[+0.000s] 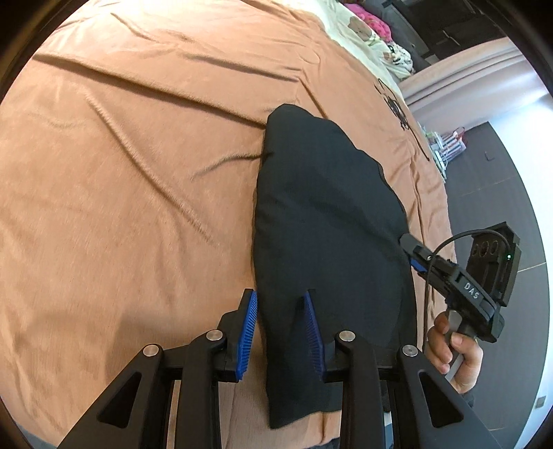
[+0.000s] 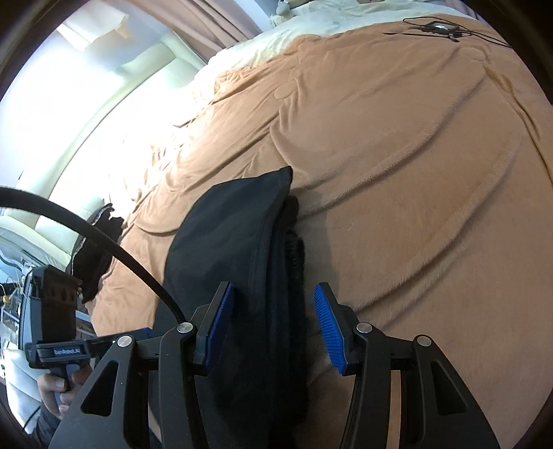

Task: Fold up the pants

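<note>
- The left gripper [image 1: 281, 331] stood partly open, its blue pads straddling the near left edge of the dark pants [image 1: 325, 221]. The inner pad looked to be lying on the cloth, the outer one just off the edge over the bed. Nothing was pinched between them, as far as I could see.
- The right gripper [image 2: 274, 328] was spread a little wider, its jaws set either side of the stacked edge of the pants [image 2: 242, 241]. The left pad sat against the fabric and the right pad hung over the blanket, clear of it. It gripped nothing.
- In the left view the right gripper [image 1: 413, 254] showed from the side, its tip just at the far edge of the bundle and a hand [image 1: 452, 352] on its handle. From that angle I could not tell how wide it stood.
- The pants lay on the bed near its front edge as a narrow, thick, dark bundle, with several layers showing at the side in the right view.
- I judged the folding well on, perhaps all but finished: the garment was already compact, with no loose leg trailing. What remained seemed to be one last fold or some squaring up.
- Round it spread the rumpled orange blanket [image 1: 138, 172], with a tangle of black cables [image 2: 446, 29] well away towards the head of the bed.
- Another dark garment [image 2: 100, 241] hung over the bed's left side.
</note>
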`<state>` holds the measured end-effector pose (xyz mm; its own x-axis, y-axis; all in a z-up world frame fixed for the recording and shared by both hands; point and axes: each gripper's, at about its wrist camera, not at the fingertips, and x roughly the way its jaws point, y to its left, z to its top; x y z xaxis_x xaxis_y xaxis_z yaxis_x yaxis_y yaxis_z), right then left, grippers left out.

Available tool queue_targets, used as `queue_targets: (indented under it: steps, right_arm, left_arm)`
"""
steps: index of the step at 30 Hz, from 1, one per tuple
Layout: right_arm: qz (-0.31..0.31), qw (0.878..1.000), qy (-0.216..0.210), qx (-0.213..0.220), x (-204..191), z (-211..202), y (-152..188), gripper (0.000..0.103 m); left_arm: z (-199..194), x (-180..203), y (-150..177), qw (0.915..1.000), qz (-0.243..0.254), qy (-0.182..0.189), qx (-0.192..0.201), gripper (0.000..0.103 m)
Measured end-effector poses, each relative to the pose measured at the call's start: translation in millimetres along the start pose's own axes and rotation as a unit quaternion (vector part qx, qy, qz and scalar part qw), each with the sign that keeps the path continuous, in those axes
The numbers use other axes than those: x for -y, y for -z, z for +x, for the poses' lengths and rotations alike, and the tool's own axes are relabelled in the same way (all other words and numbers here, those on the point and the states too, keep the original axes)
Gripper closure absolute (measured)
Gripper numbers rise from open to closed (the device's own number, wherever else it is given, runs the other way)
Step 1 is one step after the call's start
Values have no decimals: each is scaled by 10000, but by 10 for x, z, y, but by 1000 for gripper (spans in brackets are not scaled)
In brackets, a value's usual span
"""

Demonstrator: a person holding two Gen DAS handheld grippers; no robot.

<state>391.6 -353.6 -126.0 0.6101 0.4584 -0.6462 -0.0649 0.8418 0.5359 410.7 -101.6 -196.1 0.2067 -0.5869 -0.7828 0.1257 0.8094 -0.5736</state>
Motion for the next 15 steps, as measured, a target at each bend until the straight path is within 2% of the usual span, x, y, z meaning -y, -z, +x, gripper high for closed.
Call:
queue_targets:
  steps: [1,2,4,10,12,13,14,15]
  right_arm:
    - [-4,10000,-35,-25,24,20,-8,64]
    - [-6,9999,-97,-28,60,18,-2,76]
    - [-41,10000,-35,-4,113,5,5,85]
    - [85,9998,-177,17,167,-96,32,85]
    - [171,9991,-383,12,185,-116,6,73]
    - [205,9988,-450,30,202,-120,-4,54]
    - [232,9985,-491,78,217,-126,-22,39]
    - [247,9981,-542,131,231,-124,-39,37]
  left_arm:
    - [1,-4,-22,10000,9,-9,4,72]
    - [12,7,-44,10000,15,-5,8,72]
    - [33,18,-71,10000,11,33,21,72]
    - [59,-50,-167,9997,-131,192,83,72]
    - [68,-69,-201,9995,-171,250,106,72]
    - [77,-69,-224,9993,-196,285,116,70]
    - [81,-78,-242,9992,-224,314,125,68]
    - [86,-102,-262,9988,-287,361,152,64]
